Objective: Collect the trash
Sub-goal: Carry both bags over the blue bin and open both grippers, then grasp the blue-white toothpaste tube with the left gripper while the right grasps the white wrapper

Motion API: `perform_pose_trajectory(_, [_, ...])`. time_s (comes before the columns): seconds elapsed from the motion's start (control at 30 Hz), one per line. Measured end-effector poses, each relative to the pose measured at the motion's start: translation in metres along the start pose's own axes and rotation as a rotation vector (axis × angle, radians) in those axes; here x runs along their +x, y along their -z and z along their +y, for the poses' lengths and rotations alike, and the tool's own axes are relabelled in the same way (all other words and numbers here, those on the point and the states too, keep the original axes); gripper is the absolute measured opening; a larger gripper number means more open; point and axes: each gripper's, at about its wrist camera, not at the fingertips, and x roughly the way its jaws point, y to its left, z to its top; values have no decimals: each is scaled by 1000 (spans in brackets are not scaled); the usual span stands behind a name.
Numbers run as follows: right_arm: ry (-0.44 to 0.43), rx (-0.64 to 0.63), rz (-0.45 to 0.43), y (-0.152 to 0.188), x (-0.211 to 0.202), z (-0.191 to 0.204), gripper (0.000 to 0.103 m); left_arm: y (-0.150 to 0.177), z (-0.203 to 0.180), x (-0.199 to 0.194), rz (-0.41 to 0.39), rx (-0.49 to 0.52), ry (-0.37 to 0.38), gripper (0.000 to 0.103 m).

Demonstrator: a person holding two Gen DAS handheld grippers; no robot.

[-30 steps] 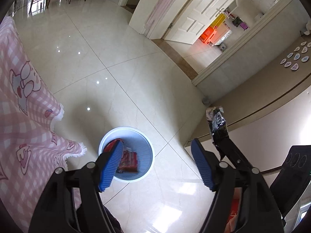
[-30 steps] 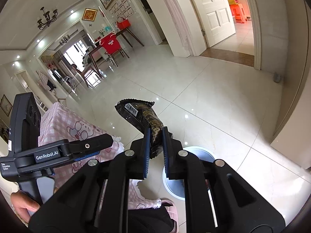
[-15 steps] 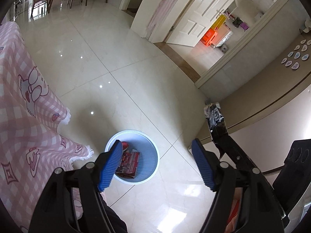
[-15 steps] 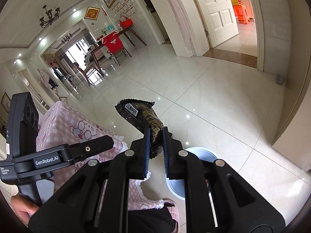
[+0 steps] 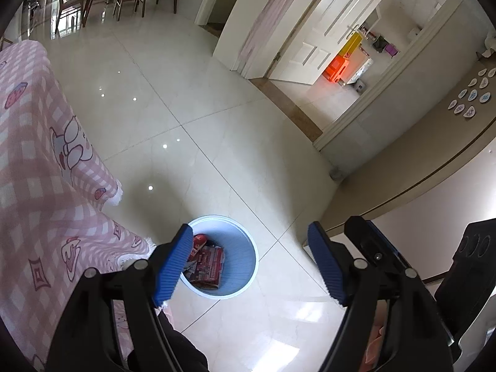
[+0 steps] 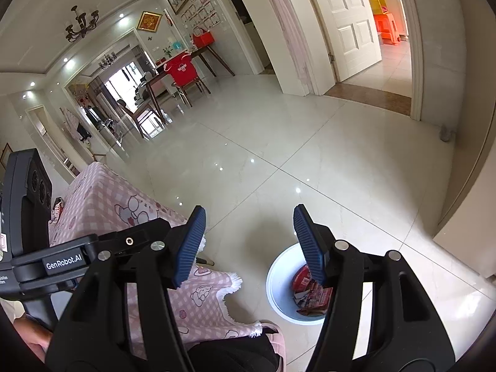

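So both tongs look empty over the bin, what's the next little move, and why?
Probably swing the right tongs, whose jaws are opening with nothing between them, back toward the pink tablecloth for more trash; the bin already holds wrappers.

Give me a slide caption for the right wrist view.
Right tongs opening with nothing between them, above a round white plastic bin holding red wrappers, beside a pink checked tablecloth.

glossy pale tile floor (image 5: 192, 99)

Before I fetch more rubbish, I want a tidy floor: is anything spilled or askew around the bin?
Nothing stands out: the round pale blue plastic bin stands upright on the glossy tiled floor, red wrappers inside.
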Motion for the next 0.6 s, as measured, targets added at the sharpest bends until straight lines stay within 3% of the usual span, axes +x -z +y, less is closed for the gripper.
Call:
perform_pose_trajectory(0.23, [-62, -50, -23, -5, -21, 38, 59, 1, 7, -56, -90, 21, 2, 75])
perform_pose_trajectory(0.43, [-178, -164, 1, -1, -24, 113, 59, 6, 47, -127, -196, 32, -103, 77])
perform_pose_trajectory(0.6, [-268, -272, 49, 10, -15, 185, 59, 17, 103, -186, -261, 26, -216, 78])
